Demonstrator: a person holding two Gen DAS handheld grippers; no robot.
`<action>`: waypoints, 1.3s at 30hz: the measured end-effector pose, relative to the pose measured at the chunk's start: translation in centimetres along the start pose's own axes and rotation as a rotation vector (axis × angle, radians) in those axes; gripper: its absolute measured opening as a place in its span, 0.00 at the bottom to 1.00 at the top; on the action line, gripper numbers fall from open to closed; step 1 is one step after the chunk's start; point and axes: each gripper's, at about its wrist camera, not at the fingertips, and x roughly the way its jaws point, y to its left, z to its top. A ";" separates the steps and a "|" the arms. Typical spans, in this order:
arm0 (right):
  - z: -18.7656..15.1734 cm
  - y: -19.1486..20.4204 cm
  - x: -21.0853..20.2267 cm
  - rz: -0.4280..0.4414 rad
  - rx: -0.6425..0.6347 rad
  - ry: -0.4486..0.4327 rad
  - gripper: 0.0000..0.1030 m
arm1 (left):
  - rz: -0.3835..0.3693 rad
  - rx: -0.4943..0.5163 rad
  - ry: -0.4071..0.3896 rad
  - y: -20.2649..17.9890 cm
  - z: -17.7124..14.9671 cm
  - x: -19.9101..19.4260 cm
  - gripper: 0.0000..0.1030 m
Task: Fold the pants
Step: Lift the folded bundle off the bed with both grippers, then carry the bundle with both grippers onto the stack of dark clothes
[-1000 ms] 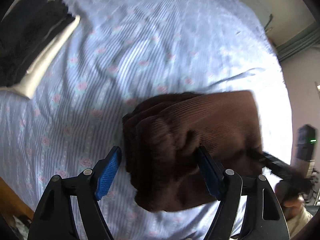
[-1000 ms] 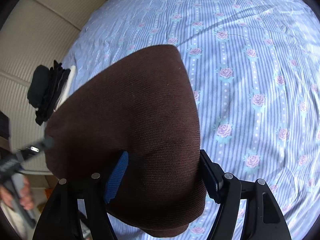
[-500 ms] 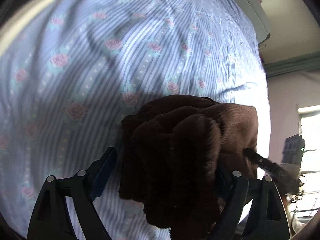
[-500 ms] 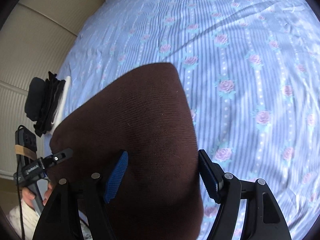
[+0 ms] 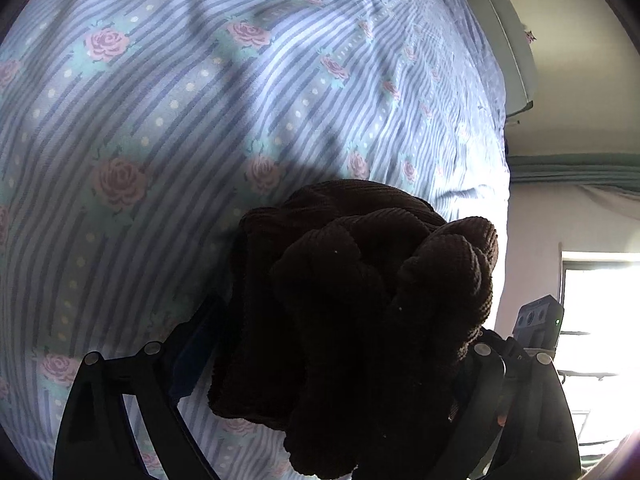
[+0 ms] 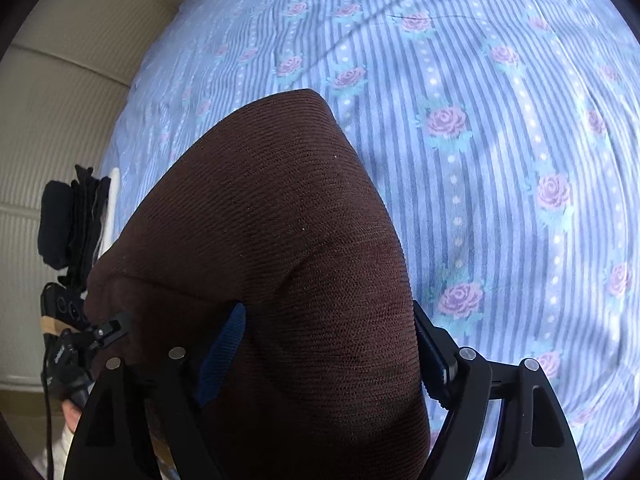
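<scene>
The brown ribbed pants [image 5: 360, 300] lie bunched in thick folds on the blue striped rose-print bed sheet [image 5: 180, 120]. My left gripper [image 5: 344, 320] straddles this bundle with its jaws wide. Its left blue pad [image 5: 196, 344] stands just beside the cloth, and the right finger is hidden behind it. In the right wrist view the pants [image 6: 280, 220] show a smooth folded face with one corner pointing away. My right gripper [image 6: 328, 312] has its jaws opening around that fold, and the cloth still fills the gap and touches both pads.
A stack of black clothes with something white [image 6: 76, 220] sits at the bed's left edge by a cream padded wall [image 6: 60, 100]. A hand holds the other gripper's body [image 6: 72, 344] there. A bright window [image 5: 600, 320] lies to the right of the bed.
Both grippers have come down close to the sheet with the pants. The left one rolled and its jaws widened. The right jaws have spread a little.
</scene>
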 end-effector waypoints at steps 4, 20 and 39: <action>-0.1 0.4 -0.3 0.005 -0.012 0.001 0.67 | 0.004 0.010 0.003 -0.8 0.2 -0.4 0.75; -2.8 5.5 -8.3 0.015 -0.131 -0.137 0.36 | -0.006 0.054 -0.084 -4.8 -2.3 -4.7 0.54; -14.0 10.5 -27.3 0.157 -0.286 -0.414 0.36 | -0.093 0.223 -0.411 -13.7 -15.7 -23.8 0.54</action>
